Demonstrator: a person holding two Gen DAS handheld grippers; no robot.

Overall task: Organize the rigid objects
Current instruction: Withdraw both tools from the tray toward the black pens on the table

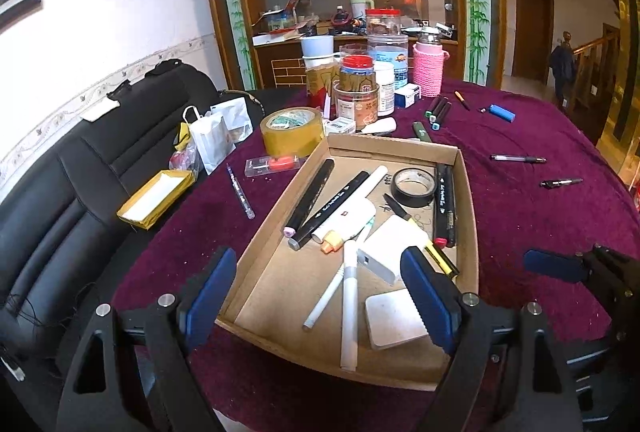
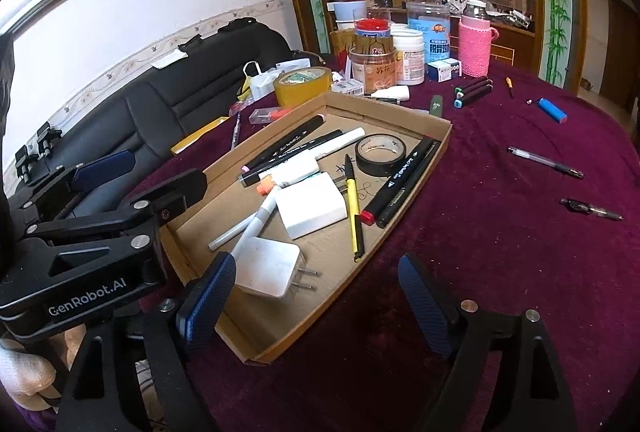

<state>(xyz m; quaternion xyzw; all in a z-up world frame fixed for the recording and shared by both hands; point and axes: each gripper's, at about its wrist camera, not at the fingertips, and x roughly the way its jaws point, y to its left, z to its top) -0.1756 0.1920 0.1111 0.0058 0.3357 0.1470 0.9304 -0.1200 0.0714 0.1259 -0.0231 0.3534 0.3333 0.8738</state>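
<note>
A shallow cardboard tray [image 1: 272,284] lies on the purple tablecloth. It holds several markers, a black tape roll [image 1: 414,187], a yellow pen [image 2: 354,216] and two white chargers [image 1: 394,320] [image 2: 310,209]. My left gripper [image 1: 320,296] hangs open and empty over the tray's near end. My right gripper [image 2: 318,296] is open and empty too. It straddles the tray's near right corner, with one finger over bare cloth. Loose on the cloth are two pens [image 1: 518,158] [image 1: 560,183], a blue lighter [image 1: 502,113] and a bundle of markers [image 1: 438,111].
Jars, a pink knitted bottle [image 1: 428,69] and a yellow tape roll [image 1: 292,129] crowd the table's far side. A clear pen [image 1: 240,191] and a small plastic case [image 1: 272,165] lie left of the tray. A black leather sofa [image 1: 80,171] runs along the left edge.
</note>
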